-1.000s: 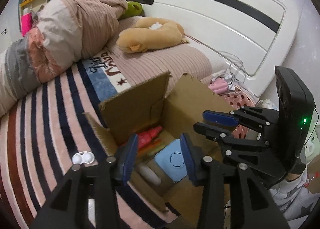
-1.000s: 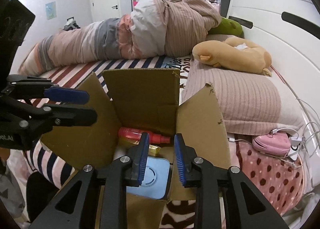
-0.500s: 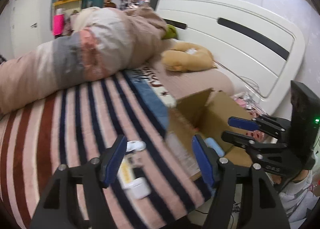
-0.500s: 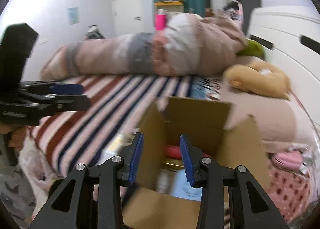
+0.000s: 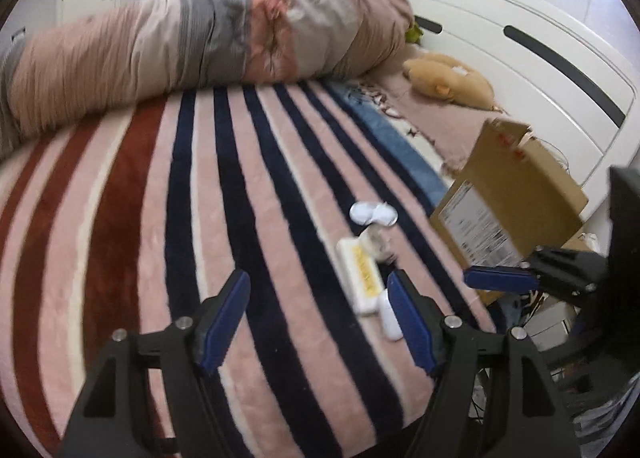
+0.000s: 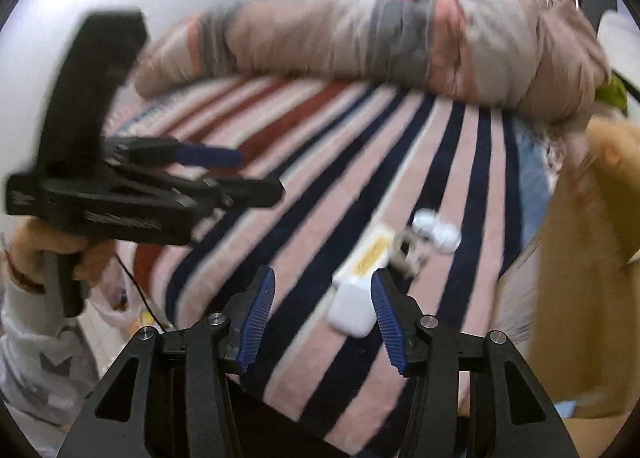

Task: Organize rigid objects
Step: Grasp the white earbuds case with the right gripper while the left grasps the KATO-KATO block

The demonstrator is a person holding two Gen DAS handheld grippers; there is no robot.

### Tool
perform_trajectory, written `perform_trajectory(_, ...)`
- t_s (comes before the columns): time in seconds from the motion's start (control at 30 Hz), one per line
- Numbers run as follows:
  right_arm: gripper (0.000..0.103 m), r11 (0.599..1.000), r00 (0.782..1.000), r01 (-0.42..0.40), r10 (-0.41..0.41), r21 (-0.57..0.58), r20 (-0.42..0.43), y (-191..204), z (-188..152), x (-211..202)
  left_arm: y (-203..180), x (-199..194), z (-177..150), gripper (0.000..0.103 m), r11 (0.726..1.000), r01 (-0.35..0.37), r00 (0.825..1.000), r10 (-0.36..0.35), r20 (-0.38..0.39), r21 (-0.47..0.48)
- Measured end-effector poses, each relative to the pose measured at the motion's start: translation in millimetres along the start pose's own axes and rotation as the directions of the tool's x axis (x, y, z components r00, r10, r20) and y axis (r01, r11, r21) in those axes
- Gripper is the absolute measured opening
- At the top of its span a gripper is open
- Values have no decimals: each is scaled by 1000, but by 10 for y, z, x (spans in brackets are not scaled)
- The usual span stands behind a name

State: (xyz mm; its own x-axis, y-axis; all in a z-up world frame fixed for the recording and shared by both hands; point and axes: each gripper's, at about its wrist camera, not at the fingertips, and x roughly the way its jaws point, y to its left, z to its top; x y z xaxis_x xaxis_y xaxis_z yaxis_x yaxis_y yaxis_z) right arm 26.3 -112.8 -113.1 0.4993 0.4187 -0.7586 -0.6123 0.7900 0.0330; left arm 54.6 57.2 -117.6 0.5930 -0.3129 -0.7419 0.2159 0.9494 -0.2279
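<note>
Small rigid objects lie on the striped blanket (image 5: 192,186): a white two-lobed case (image 5: 373,213) (image 6: 437,233), a white box with a yellow label (image 5: 359,275) (image 6: 366,258), a small clear item (image 5: 376,244) between them, and a white rounded case (image 5: 390,318) (image 6: 352,312). The cardboard box (image 5: 512,194) (image 6: 580,298) stands to their right. My left gripper (image 5: 320,318) is open and empty, just left of the objects. My right gripper (image 6: 322,310) is open and empty, its right finger beside the white rounded case.
A rolled quilt (image 5: 200,34) lies along the far side of the bed. A tan plush toy (image 5: 448,80) rests on the pillow by the white headboard (image 5: 520,38). The bed's near edge runs under both grippers.
Both grippers have swung left, away from the open box and toward the objects on the blanket. Both sets of jaws have opened wider. The box's inside is no longer in view.
</note>
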Motion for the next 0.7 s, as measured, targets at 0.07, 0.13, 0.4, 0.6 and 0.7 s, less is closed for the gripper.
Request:
perform_trajectory(0.07, 57, 996, 996, 83, -82, 18, -46, -41, -88, 299, 82, 180, -70, 68, 1000, 17, 999, -18, -27, -20)
perform_trajectory(0.13, 57, 992, 991, 104, -98, 67, -93, -143, -180, 561, 125, 347, -112, 68, 999, 23, 998, -24, -52, -35)
perform_trajectory(0.4, 38, 977, 984, 166, -154, 131, -93, -418, -280, 764, 57, 855, -180, 68, 992, 121, 985, -126, -115, -45)
perform_trajectory(0.6, 24, 968, 969, 234, -224, 92, -108, -463, -364, 711, -214, 1083, -114, 68, 990, 144, 981, -143, -132, -6)
perform_trajectory(0.7, 24, 969, 973, 218, -207, 112, -106, -496, -394, 710, -328, 1165, -97, 68, 994, 105, 986, -103, -128, 12)
